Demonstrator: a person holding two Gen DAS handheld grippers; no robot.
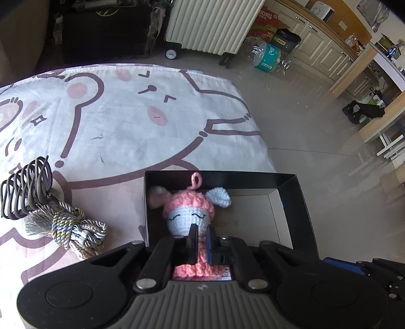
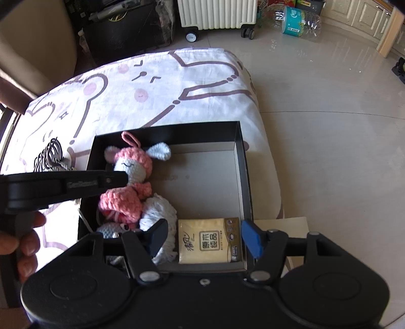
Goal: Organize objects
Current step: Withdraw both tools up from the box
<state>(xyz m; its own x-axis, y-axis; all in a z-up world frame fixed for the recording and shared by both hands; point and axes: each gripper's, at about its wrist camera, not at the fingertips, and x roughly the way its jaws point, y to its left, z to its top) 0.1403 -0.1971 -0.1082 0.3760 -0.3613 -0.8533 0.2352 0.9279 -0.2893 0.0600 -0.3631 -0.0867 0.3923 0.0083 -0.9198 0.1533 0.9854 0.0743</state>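
A pink and white crochet doll (image 1: pixel 188 210) hangs in my left gripper (image 1: pixel 201 238), which is shut on its body over the open black box (image 1: pixel 291 202). In the right wrist view the doll (image 2: pixel 131 177) lies partly in the box (image 2: pixel 243 162), with the left gripper reaching in from the left. A yellow tissue pack (image 2: pixel 208 240) and a white knitted item (image 2: pixel 162 215) lie in the box. My right gripper (image 2: pixel 205 239) is open and empty above the box's near edge.
A coiled wire holder (image 1: pixel 25 187) and a bundle of grey-gold cord (image 1: pixel 73 230) lie on the cartoon-print cloth (image 1: pixel 121 121) left of the box. A white radiator (image 1: pixel 210 22) and bottles stand on the floor beyond.
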